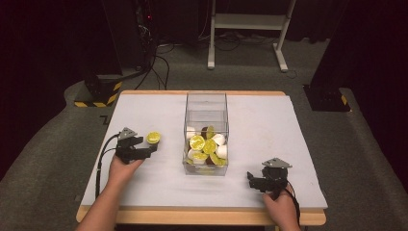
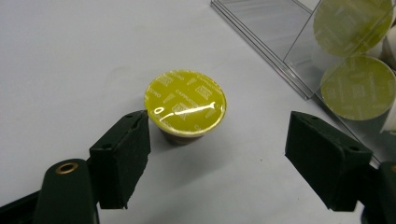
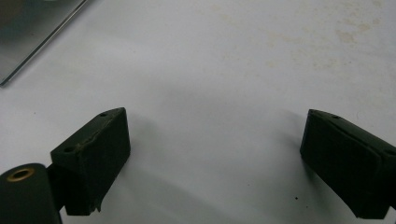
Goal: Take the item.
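1. The yellow-lidded capsule (image 2: pixel 185 103) stands upright on the white surface (image 2: pixel 70 56), just ahead of the left tool (image 2: pixel 217 161), nearer one jaw.
2. That tool is spread wide, probably lining up a grasp.
3. The clear box (image 1: pixel 206 134) of capsules sits beyond.
4. The right tool (image 3: pixel 212 163) rests released, gripping nothing.

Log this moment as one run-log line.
left gripper: open, at lone capsule on table, not gripping | right gripper: open, holding nothing | clear box: holds more capsules

Clear box (image 2: pixel 299 51) is cut off by the left gripper view's right edge; its capsules' (image 2: pixel 357 86) foil print is too blurred to read.
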Tool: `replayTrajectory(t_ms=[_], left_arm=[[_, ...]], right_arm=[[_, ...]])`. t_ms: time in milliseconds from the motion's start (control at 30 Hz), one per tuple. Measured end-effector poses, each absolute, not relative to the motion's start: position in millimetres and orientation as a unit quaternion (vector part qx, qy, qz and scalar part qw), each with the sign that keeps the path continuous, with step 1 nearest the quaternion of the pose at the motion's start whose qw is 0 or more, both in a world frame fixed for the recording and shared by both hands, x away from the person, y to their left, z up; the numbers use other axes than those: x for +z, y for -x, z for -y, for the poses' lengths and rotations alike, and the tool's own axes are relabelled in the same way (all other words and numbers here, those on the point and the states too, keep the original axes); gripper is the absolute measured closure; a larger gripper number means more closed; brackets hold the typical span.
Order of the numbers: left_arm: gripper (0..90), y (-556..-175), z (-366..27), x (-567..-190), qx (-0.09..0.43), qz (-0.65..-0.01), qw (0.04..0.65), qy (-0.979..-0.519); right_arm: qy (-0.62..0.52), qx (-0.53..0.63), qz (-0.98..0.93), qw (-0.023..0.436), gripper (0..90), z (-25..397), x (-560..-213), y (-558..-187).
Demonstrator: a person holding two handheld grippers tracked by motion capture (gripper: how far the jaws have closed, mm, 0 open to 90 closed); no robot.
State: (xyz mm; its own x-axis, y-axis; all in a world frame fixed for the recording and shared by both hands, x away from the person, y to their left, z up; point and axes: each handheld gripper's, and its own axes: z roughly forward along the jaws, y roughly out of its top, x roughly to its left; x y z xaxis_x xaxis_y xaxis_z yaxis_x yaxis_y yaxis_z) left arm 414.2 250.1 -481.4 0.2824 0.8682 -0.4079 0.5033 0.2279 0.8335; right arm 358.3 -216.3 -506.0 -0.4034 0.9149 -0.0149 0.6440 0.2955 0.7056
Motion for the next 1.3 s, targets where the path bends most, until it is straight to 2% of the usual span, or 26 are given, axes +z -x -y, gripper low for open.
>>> replayTrajectory(t_ms=[433, 667, 900, 933, 1033, 1300], left_arm=[[22.5, -382, -261, -496, 0.169, -0.566, 0.519, -0.617], [22.4, -361, -269, -511, 0.174, -0.572, 0.485, -0.638], [18.0, -341, -269, -516, 0.183, -0.555, 0.475, -0.658], [16.3, -339, -268, -517, 0.193, -0.542, 0.461, -0.676], [19.7, -334, -263, -518, 0.208, -0.540, 0.469, -0.667], [19.2, -334, -265, -518, 0.205, -0.540, 0.469, -0.668]], right_arm=[[-0.503, 0.316, -0.776, 0.214, 8.2, 216, -506, -358], [-0.502, 0.316, -0.776, 0.214, 8.2, 216, -506, -358], [-0.502, 0.316, -0.776, 0.214, 8.2, 216, -506, -358], [-0.502, 0.316, -0.776, 0.213, 8.2, 216, -506, -358], [-0.503, 0.316, -0.776, 0.214, 8.2, 216, -506, -358], [-0.502, 0.315, -0.776, 0.215, 8.1, 216, -506, -358]])
